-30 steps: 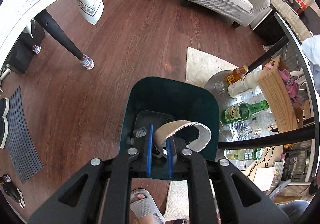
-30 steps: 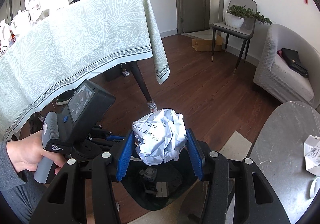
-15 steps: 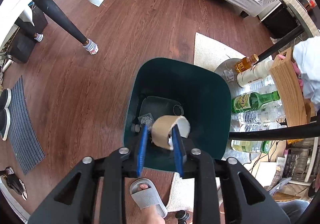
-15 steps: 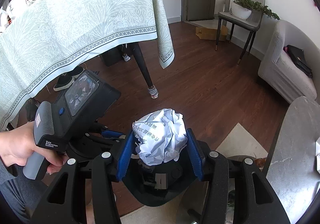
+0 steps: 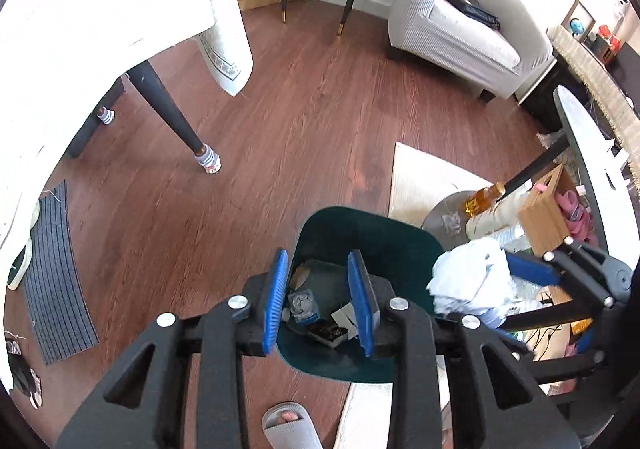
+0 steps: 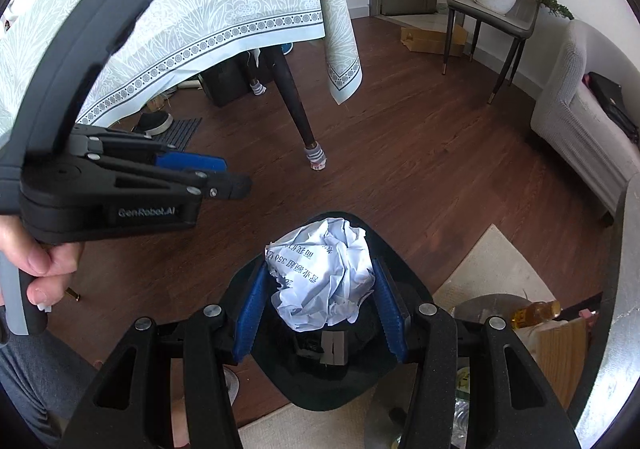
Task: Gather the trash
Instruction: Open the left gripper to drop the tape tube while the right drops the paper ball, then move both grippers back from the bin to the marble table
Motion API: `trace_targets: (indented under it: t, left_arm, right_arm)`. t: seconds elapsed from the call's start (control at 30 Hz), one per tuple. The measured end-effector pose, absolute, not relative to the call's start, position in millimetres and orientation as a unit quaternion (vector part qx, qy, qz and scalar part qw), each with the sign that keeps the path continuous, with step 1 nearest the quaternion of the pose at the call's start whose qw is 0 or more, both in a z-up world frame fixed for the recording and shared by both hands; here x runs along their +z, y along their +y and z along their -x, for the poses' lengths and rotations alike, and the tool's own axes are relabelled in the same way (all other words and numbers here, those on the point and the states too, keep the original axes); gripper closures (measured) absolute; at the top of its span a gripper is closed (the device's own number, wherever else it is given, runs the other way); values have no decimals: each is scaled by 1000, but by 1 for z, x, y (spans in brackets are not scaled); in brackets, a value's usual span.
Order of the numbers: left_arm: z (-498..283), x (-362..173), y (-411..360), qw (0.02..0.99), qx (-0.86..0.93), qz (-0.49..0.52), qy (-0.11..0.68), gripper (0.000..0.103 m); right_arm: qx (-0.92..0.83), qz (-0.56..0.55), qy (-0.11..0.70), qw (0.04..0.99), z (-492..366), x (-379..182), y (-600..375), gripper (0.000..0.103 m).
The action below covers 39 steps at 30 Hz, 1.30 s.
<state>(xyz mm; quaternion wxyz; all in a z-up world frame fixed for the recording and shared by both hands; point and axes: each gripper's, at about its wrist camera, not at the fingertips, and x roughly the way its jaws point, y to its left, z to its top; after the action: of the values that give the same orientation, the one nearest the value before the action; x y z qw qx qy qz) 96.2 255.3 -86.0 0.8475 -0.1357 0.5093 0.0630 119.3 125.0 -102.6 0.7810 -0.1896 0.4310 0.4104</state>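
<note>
Paper ball [image 6: 326,273] sat clamped in right gripper [image 6: 320,307] above the bin [image 5: 400,241]; left gripper [image 5: 318,303] was wide, empty. Better to release it centred.

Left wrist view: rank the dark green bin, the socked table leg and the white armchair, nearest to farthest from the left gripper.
From the left gripper, jaws open and empty:
1. Dark green bin, right under and ahead of the jaws.
2. Socked table leg, on the floor ahead to the left.
3. White armchair, far across the floor, ahead to the right.

one bin [image 5: 384,233], one paper ball [image 6: 324,273], two tongs [image 5: 320,305]
</note>
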Motion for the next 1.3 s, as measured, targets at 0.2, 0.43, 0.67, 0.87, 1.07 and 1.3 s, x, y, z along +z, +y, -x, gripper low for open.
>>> trace_targets:
  t: [0.2,0.43,0.67,0.87,1.07,1.3]
  left_arm:
    - [-93,-54,257,870,66,156,464,76]
    - [-89,-21,244,890,50,168,421,79]
    - [-91,-2,227,904,35,144,400,79]
    - [-92,6,223,908,23,150,391,79]
    - [-95,15,218,913,21,142,382,79]
    - [-101,17,216,913,20,149,380,79]
  right_arm:
    - [411,206,452,764,-115,-130,135,51]
    - [402,223,487,742,-116,-166,143,51]
    - [378,243,529,720,-116,-193,144,45]
    - [364,245,534,723,-115,-198,139,40]
    - [375,231,529,725,-112,-188,130,40]
    - [399,211,501,738,-103,-153,121,40]
